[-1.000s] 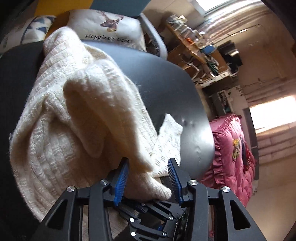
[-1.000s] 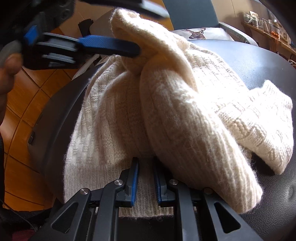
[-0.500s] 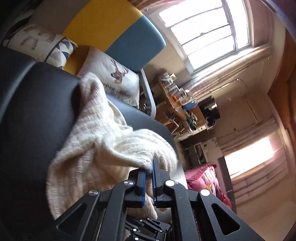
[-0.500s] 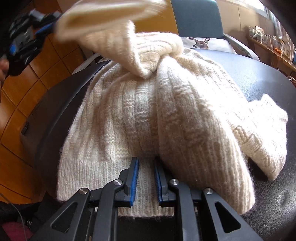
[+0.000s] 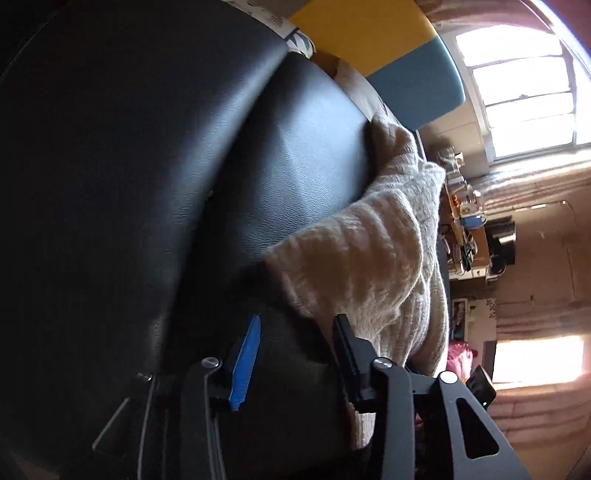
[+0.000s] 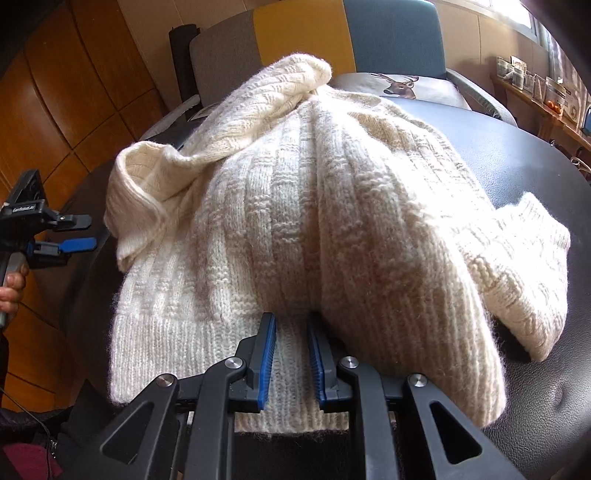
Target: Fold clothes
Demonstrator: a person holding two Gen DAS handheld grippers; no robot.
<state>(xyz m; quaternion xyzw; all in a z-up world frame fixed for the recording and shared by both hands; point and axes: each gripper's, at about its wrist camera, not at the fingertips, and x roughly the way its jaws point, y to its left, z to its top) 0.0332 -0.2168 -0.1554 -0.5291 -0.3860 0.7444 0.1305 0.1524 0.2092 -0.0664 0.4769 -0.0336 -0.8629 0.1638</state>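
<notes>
Your work surface is a black leather-look cushion [image 6: 535,177], faintly grained and glossy where window light hits it. The cream knit sweater [image 6: 332,221] lies heaped on it, ribbed hem toward you and hanging slightly over the near edge, one cuff [image 6: 517,266] spilled out to the right, a turned-back sleeve end [image 6: 140,192] at the left.

Your right gripper [image 6: 291,354] sits low over the hem. Its blue pads [image 6: 267,354] stand a narrow gap apart with hem fabric lying between them; you cannot tell whether they pinch it.

Your left gripper [image 5: 291,354] is off the sweater: jaws opening, only bare black cushion [image 5: 147,184] between the blue pad [image 5: 245,365] and the other finger, a sweater [image 5: 369,258] fold just beyond the right fingertip. In the right wrist view that left gripper [image 6: 79,232] sits at the left edge, well apart from the knit, with your hand [image 6: 13,291] on its handle.

Room notes:
- Behind the cushion, a chair back with grey, yellow [image 6: 303,33] and blue panels.
- A deer-print pillow [image 6: 402,86] against it.
- Orange-brown wood panelling [image 6: 55,92] at left.
- A cluttered wooden shelf [image 6: 535,92] at right.
- Bright windows [image 5: 524,92]; left view blurred.
</notes>
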